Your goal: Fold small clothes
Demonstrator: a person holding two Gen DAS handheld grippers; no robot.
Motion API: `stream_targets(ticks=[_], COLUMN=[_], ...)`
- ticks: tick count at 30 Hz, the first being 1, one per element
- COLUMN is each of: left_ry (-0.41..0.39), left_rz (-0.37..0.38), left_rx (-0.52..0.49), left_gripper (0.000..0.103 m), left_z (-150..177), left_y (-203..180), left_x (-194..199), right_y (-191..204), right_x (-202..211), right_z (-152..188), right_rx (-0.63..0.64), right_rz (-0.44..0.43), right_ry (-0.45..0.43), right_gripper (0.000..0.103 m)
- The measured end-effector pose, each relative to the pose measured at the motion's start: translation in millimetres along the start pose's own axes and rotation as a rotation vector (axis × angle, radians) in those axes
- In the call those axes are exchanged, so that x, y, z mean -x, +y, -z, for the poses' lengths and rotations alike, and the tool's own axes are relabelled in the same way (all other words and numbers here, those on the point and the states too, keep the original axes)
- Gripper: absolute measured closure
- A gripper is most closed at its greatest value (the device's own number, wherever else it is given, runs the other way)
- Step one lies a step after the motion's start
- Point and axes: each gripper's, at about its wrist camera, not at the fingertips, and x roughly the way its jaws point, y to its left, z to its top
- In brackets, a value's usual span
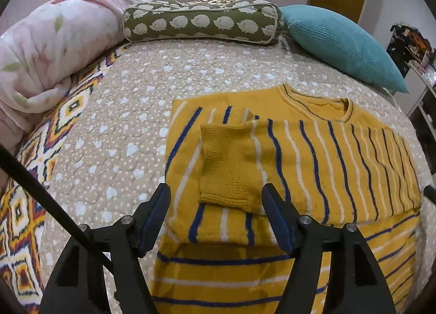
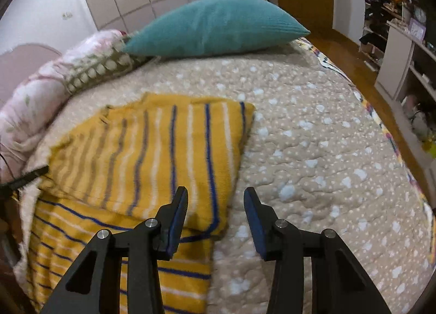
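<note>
**Both grippers off the sweater, sleeves folded in**

Left gripper (image 1: 215,199) is nearest in its view: jaws apart, nothing clamped. Its blue pads (image 1: 275,213) straddle the sleeve cuff (image 1: 229,166), but I see no pad pressing on it. That cuff lies flat across the sweater (image 1: 313,155), sleeve folded in over the chest.

Right gripper (image 2: 215,205) also has its jaws apart, nothing between them. Left finger (image 2: 177,215) hangs over the sweater's (image 2: 152,155) folded-in edge, right finger over bare quilt (image 2: 313,136). Right view is a bit blurred, so I can't tell about contact with the fabric.

Sweater is yellow with blue and white stripes, lying flat on the quilt, collar (image 1: 318,104) towards the pillows. Lower body stretches back under both grippers, stripes running crosswise there.

Behind it: teal pillow (image 1: 340,44), hedgehog-print bolster (image 1: 201,22), pink blanket (image 1: 46,49) rolled up on the left. Patterned bedcover (image 1: 35,166) shows along the quilt's left edge.
</note>
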Motion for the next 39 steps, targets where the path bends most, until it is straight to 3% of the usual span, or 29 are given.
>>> stream_targets(ticks=[7,13,21,25,35,39], left_ry=[0.005,0.027,0.032,0.028,-0.008,0.000], left_rz=[-0.027,-0.031,-0.028,-0.026,-0.019,-0.009], left_rx=[-0.024,-0.001,0.002,-0.006,-0.012,-0.006], left_gripper=[0.035,0.029,0.029,0.029,0.029,0.029], left_z=[3,5,11,16,22,27], left_y=[-4,2,2,1,1,1], left_x=[-9,-24,-14,-4,24,29], right_y=[24,20,18,14,21,24], right_x=[-19,-53,-17,-28,-3,3], right_z=[-7,-12,2,14,26,27], right_rx=[0.027,0.004,0.034,0.043,0.034,0.028], right_rz=[-0.097,-0.021,0.005,0.050,0.029,0.014], right_ry=[0.010,0.044,0.032,0.083,0.062,0.052], right_gripper=[0.057,0.059,0.057,0.056,0.054,0.047])
